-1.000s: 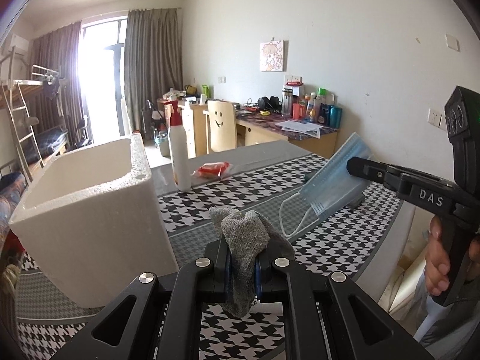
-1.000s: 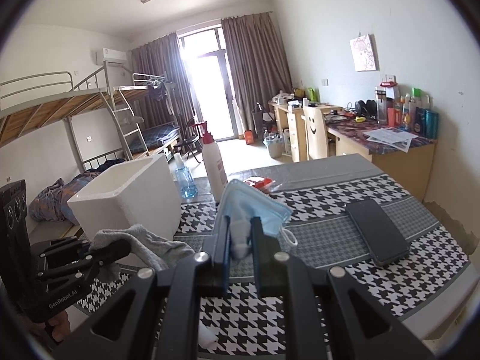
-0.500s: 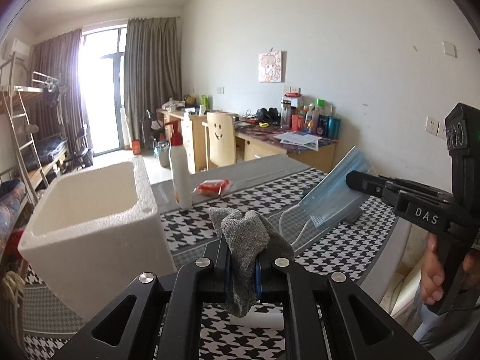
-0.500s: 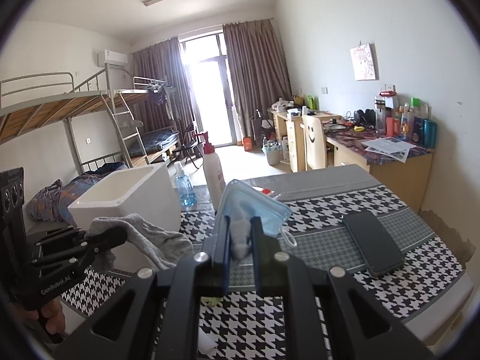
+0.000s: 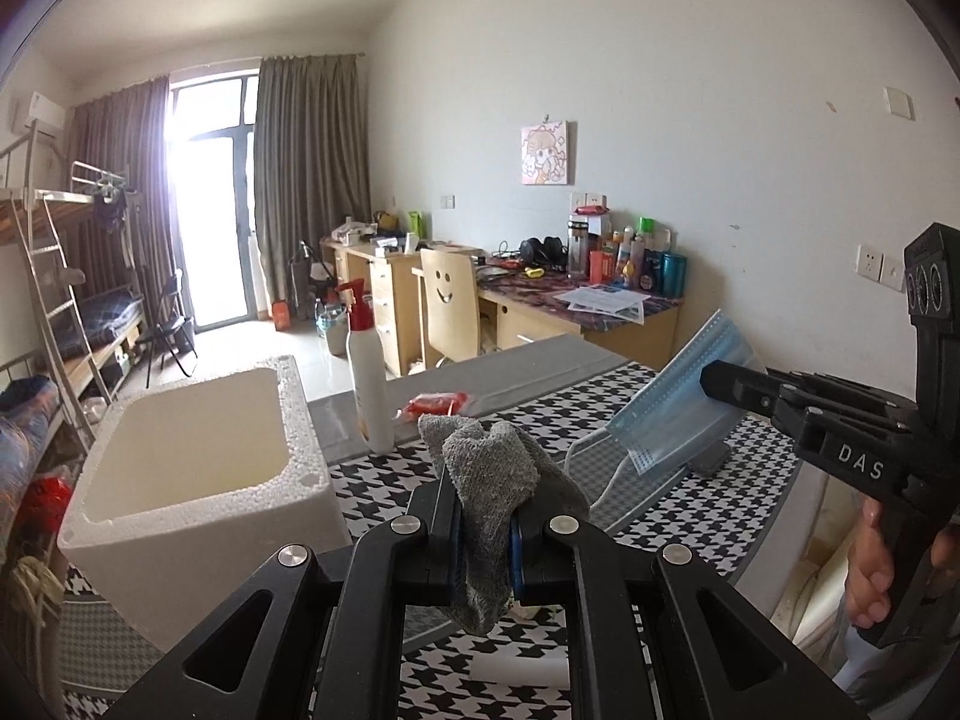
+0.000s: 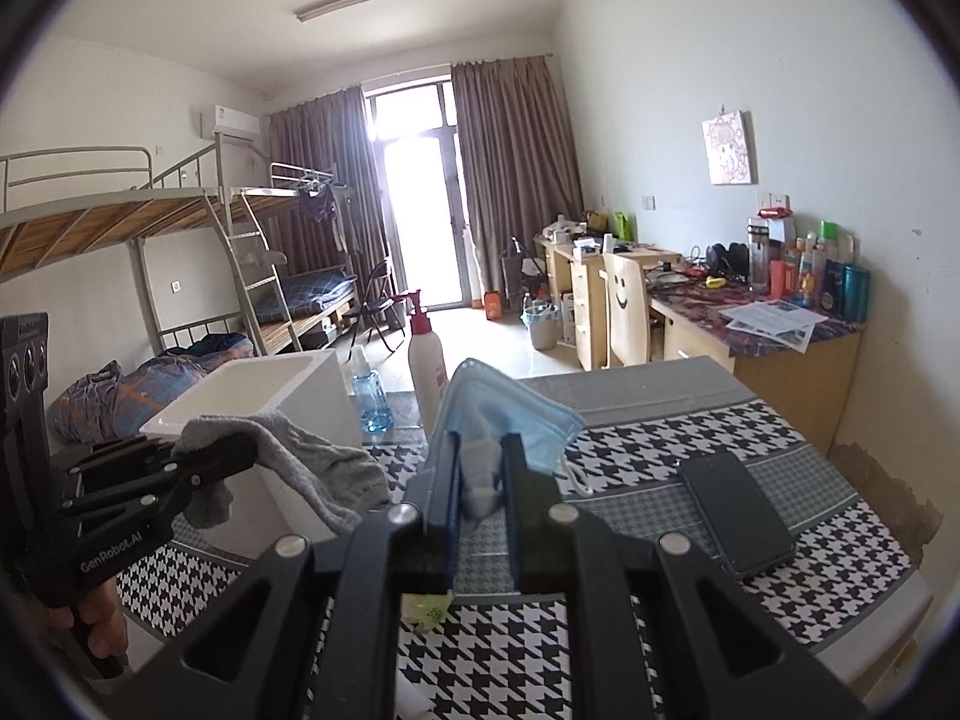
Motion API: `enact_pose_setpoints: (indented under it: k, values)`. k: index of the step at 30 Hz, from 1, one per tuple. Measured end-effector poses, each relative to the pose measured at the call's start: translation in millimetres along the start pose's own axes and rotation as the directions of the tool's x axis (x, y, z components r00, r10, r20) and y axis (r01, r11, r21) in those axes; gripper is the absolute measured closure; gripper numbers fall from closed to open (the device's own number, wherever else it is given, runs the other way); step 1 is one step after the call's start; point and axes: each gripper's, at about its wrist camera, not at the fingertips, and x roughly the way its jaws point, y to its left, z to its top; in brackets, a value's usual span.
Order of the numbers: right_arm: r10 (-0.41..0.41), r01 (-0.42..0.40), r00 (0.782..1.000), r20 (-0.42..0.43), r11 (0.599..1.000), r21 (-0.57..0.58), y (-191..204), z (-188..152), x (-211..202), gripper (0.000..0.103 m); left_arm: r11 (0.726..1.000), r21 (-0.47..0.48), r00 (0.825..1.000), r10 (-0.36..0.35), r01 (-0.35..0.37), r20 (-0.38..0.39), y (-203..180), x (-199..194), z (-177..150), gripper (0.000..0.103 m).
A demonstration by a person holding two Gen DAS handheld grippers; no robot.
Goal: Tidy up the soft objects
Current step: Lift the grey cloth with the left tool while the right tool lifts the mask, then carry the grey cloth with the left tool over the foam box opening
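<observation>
Mask and sock being held above the table

A blue face mask is being pinched by the right gripper; a grey sock is being clamped by the left gripper beside the white foam box at the table's left edge.

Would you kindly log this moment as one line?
left gripper: shut on grey knitted sock | right gripper: shut on blue pleated face mask | both above table

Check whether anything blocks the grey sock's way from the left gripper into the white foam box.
Nothing visible does. The left gripper holds the grey sock above the table, and the white foam box beside it is open-topped with nothing visible inside. The white pump bottle stands off that path.
</observation>
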Motion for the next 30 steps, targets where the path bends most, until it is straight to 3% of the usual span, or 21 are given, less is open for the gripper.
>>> enact_pose_setpoints:
  k: [30]
  values:
    - [0.034,-0.034,0.999,0.041,0.999,0.000,4.7,21.6,6.0,0.087,0.999,-0.010,0.992,0.054,-0.053,0.114,12.1,-7.0,34.1,0.091]
